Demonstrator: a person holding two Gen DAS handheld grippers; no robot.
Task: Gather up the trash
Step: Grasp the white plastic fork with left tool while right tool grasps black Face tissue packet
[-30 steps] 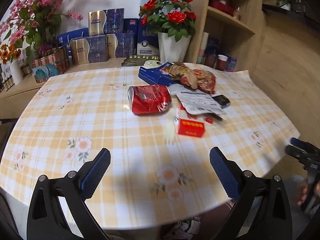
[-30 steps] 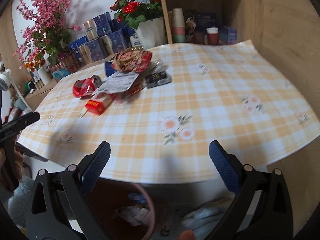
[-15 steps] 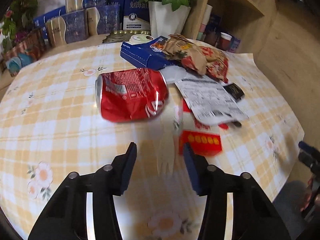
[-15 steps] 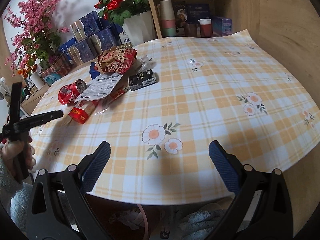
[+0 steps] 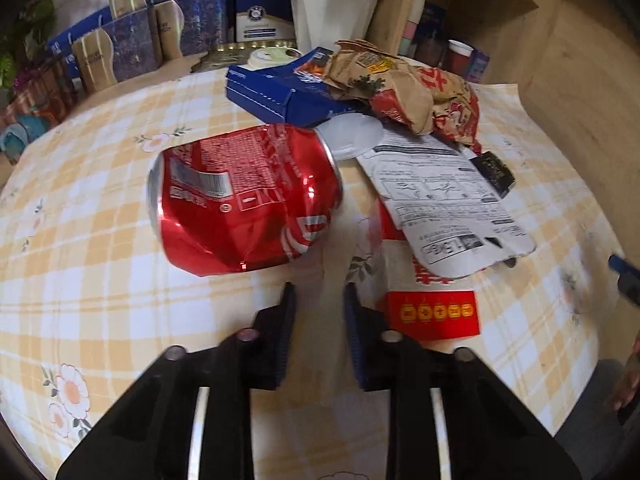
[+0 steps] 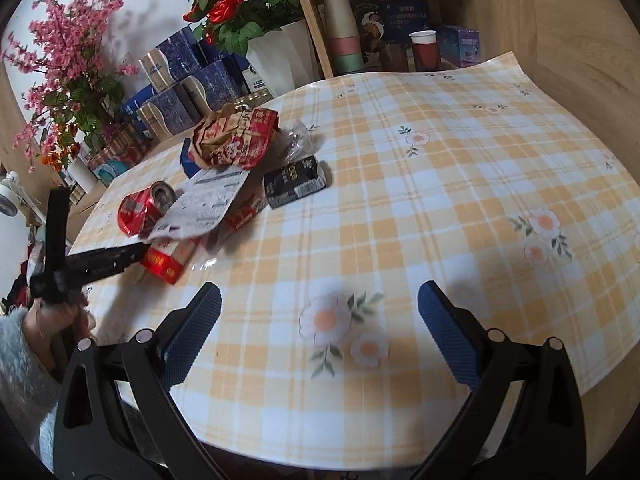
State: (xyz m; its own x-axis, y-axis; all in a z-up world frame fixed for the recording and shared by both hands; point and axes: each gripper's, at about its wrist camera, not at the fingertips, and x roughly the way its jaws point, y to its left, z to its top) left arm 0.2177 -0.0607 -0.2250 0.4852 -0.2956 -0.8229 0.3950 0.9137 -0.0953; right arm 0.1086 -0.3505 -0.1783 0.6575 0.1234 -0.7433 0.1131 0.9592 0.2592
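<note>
Our left claw (image 5: 318, 300) has black angular arms, round silver rivets and dark blue ribbed pads (image 5: 354, 320). Our right claw (image 6: 319, 330) matches it: black frame, silver rivets, blue textured pads (image 6: 192, 332). At the lower left of the right wrist view, our bare-skinned hand (image 6: 52, 316) emerges from a fuzzy pale grey-blue sleeve (image 6: 20, 364).

blurred: pale fork (image 5: 334, 280) between left gripper (image 5: 318, 300) fingers, we cannot tell whether it is gripped | hidden: red box (image 5: 434, 314) right of the gripper, far part under printed leaflet (image 5: 444, 200) | cut off: right gripper (image 5: 624, 274) at frame edge
</note>
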